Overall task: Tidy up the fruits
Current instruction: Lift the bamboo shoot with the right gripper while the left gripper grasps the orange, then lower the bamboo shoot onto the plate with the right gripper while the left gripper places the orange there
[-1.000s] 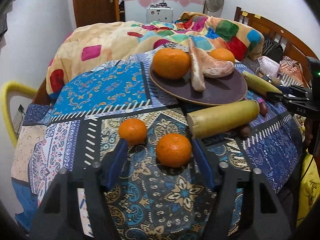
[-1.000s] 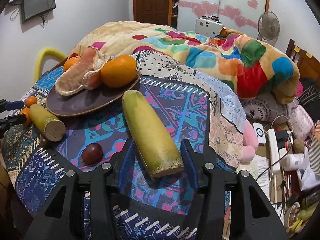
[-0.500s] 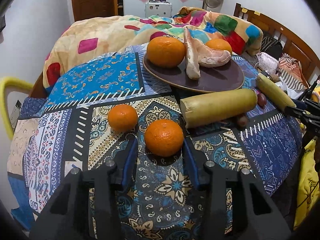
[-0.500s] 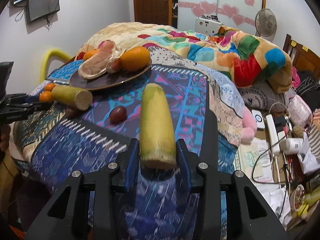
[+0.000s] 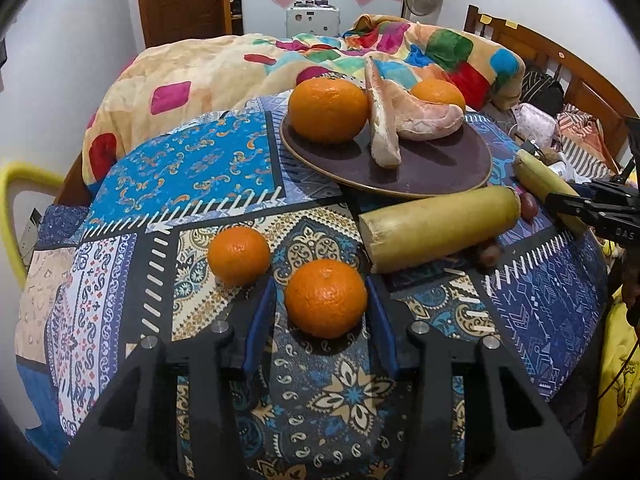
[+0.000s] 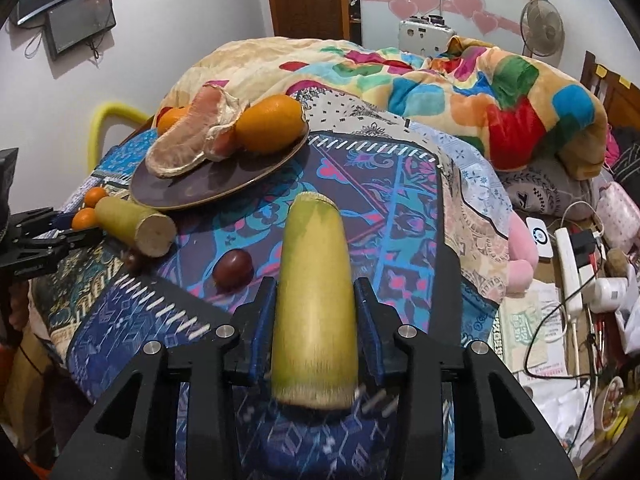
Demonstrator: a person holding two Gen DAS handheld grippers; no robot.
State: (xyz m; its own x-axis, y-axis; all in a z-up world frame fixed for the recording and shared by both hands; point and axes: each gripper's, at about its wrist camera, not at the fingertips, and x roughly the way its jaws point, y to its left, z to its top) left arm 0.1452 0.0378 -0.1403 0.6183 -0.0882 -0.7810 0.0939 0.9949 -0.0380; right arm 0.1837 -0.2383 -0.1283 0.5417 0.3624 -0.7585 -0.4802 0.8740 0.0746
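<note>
The right claw [image 6: 315, 312] is clamped on a yellow-green stalk [image 6: 314, 300] above the patterned desk [image 6: 132, 320]. The left claw [image 5: 322, 312] stands apart around an orange [image 5: 325, 298]. Farther off, a plate [image 5: 432, 168] holds more fruit.

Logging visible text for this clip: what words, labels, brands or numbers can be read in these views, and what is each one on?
"OAS": white letters on the black right gripper, left wrist view; the start may be cut off.
Embossed lettering on the left gripper, right wrist view: too blurred to read.
Printed papers on the floor, right wrist view: too small to read.
Pink hearts on the wardrobe: decoration, no words.
</note>
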